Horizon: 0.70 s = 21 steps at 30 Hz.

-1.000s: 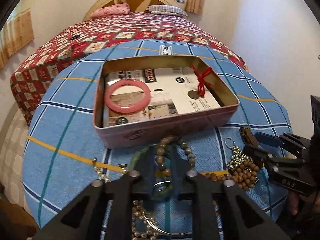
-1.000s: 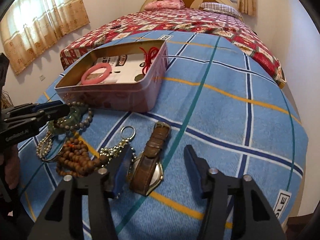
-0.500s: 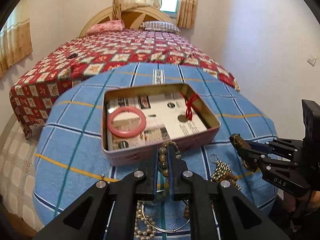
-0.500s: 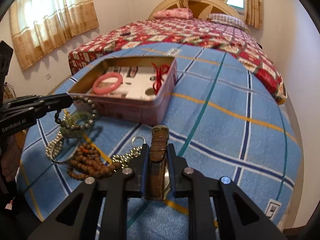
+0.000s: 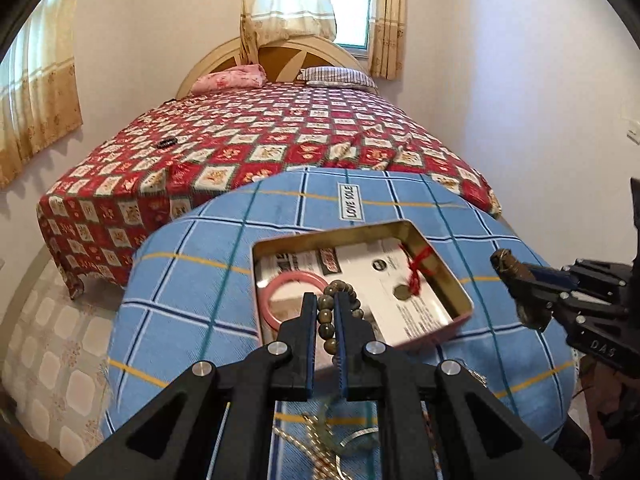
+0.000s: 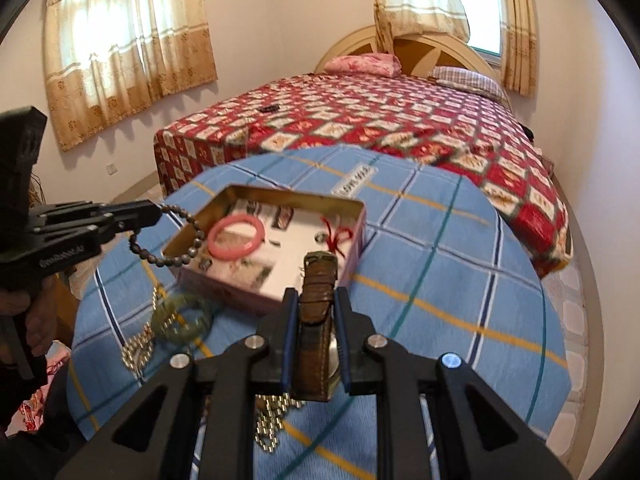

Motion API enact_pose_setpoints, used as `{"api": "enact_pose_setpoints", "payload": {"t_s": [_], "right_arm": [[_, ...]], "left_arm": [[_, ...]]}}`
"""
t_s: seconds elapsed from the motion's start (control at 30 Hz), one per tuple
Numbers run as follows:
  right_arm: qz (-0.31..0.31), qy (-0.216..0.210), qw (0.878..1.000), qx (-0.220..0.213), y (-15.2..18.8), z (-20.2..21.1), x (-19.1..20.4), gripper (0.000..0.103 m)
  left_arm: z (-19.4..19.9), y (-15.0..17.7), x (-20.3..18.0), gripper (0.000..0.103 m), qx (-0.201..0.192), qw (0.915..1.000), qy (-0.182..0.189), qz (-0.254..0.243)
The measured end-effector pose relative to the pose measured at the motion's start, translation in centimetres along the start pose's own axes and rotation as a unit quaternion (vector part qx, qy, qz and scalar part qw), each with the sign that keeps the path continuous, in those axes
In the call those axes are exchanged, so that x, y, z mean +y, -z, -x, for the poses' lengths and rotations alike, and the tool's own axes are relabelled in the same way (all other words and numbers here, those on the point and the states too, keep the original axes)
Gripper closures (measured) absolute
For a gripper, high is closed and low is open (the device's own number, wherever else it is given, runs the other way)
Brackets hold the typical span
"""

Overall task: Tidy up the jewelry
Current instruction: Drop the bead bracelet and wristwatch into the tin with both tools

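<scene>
surface: blue plaid cloth [image 6: 460, 280] | on it: pink tin [image 6: 352, 240], green bangle [image 6: 182, 318], ball chain [image 6: 138, 350]

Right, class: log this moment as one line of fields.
left tongs: shut on bead bracelet | right tongs: shut on watch | both lifted near tin | tin: pink bangle

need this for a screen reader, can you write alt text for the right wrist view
The right tool grips a brown leather watch above a blue plaid cloth, facing an open tin holding a pink bangle. At left, the left tool dangles a dark bead bracelet near the tin.
</scene>
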State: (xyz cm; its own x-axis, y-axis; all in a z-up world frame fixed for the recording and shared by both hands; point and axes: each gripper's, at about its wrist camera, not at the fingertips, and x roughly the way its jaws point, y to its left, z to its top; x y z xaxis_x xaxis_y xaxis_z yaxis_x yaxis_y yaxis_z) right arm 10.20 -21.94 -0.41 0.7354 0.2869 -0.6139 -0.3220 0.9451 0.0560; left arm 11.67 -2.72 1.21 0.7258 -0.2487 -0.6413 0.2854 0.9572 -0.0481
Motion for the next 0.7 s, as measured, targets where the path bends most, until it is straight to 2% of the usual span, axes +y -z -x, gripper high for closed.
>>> {"api": "enact_pose_setpoints", "payload": {"t_s": [0.27,0.7], "right_arm": [[0.017,-0.019,1.000,-0.005,-2.7,-1.9,0.5,0.083],[0.028,-0.037,0.999,0.017,-5.0,-6.7,1.1,0.083]], "left_arm": [[-2.1,-1.6,1.0,0.095,-0.002,0.9999,-0.013,-0.009],[-5.6,-2.5,1.6,0.095,0.013,0.9996,-0.022,-0.012]]}}
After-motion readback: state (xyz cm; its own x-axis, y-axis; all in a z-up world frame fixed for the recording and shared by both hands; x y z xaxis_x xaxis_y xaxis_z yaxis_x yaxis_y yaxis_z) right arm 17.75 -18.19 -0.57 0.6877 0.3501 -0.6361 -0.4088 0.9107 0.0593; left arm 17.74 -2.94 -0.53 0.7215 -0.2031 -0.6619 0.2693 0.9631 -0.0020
